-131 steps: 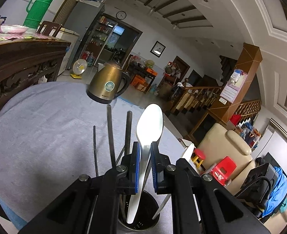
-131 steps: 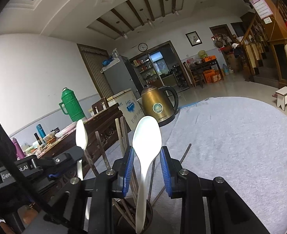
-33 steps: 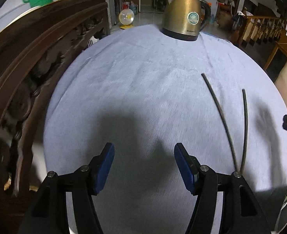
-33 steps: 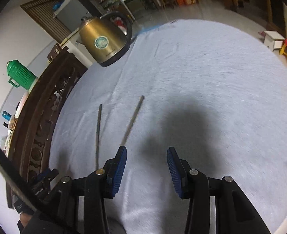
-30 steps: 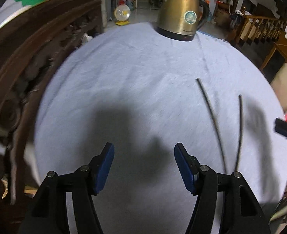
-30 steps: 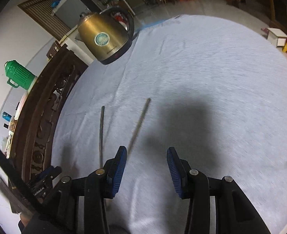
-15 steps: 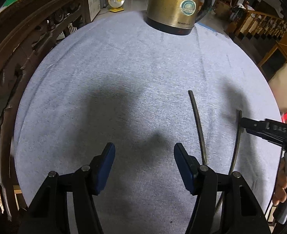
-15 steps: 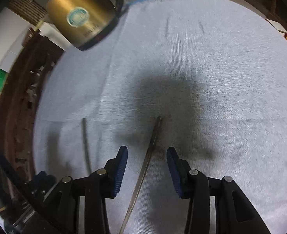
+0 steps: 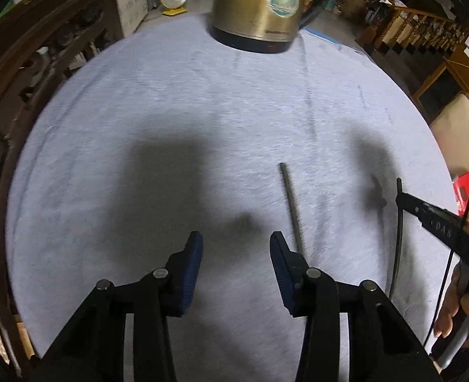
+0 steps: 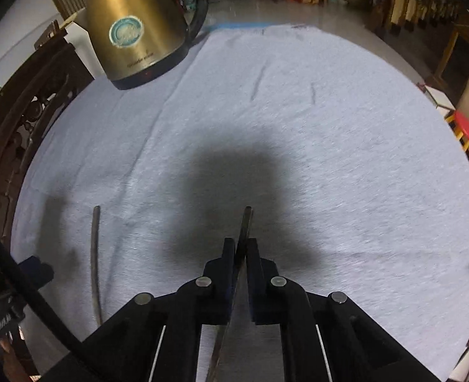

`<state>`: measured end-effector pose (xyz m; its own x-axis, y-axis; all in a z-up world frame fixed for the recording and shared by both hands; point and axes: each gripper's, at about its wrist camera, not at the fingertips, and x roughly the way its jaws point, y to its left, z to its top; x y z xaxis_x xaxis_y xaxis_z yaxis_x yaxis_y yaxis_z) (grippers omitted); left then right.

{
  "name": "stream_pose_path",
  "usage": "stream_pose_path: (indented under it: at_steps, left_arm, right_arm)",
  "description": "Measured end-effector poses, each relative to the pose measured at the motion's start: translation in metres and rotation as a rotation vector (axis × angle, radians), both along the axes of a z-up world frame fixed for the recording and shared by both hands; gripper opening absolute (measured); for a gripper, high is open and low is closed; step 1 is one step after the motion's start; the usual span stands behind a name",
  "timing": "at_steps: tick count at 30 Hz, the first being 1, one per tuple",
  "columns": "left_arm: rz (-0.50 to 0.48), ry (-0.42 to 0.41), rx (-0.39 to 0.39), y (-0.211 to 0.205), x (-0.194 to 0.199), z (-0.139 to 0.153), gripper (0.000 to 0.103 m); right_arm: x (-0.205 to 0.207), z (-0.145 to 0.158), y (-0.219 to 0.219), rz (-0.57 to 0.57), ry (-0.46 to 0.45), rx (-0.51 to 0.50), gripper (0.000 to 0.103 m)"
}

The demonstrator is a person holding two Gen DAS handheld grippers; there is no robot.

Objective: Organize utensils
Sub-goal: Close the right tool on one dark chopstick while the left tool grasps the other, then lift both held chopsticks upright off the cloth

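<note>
Two dark chopsticks lie on the grey tablecloth. In the right wrist view my right gripper [image 10: 241, 248] is shut on one chopstick [image 10: 245, 222], whose tip pokes out ahead of the fingers. The second chopstick [image 10: 95, 254] lies to its left. In the left wrist view my left gripper [image 9: 234, 254] is open and empty, low over the cloth, with the second chopstick [image 9: 292, 203] just right of its right finger [image 9: 280, 264]. The chopstick held by the right gripper [image 9: 399, 232] shows at the right, under the right gripper's body. The utensil holder is out of view.
A brass electric kettle [image 9: 260, 3] stands at the table's far edge, also in the right wrist view [image 10: 135, 28]. A carved dark wooden cabinet [image 9: 18, 63] runs along the left side. The round table's edge [image 10: 451, 146] curves off to the right.
Both grippers have let go of white spoons at the holder and come down to the table. The right gripper has closed on one chopstick; the left moved closer to the other.
</note>
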<state>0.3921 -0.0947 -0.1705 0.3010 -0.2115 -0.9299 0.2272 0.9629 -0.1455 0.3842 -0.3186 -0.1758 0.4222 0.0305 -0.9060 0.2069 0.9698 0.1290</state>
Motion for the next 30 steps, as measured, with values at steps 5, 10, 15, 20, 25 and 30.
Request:
stream_pose_path:
  at_steps: [5,10,15,20,25,30]
  left_arm:
    - [-0.027,0.045,0.004,-0.025,0.021,-0.014,0.045]
    - [-0.053,0.048,0.028,-0.04,0.036,-0.021,0.045]
    - [-0.067,0.046,0.045,-0.047,0.049,-0.021,0.033]
    - [-0.093,0.028,0.057,-0.055,0.051,-0.022,0.024]
    - [-0.133,-0.011,0.096,-0.065,0.049,-0.022,0.01]
    - [-0.149,-0.022,0.084,-0.058,0.045,-0.02,0.007]
  right_arm:
    - [-0.007,-0.004,-0.006,0.039,0.009,0.005,0.008]
    - [-0.015,-0.016,-0.011,0.052,0.037,0.05,0.007]
    - [-0.008,-0.018,-0.011,0.056,0.054,0.057,0.01]
    - [0.002,-0.018,-0.005,0.082,0.078,0.059,0.024]
    - [0.007,-0.019,0.009,0.099,0.068,-0.012,0.019]
    - [0.007,-0.02,0.012,0.094,0.061,-0.012,0.007]
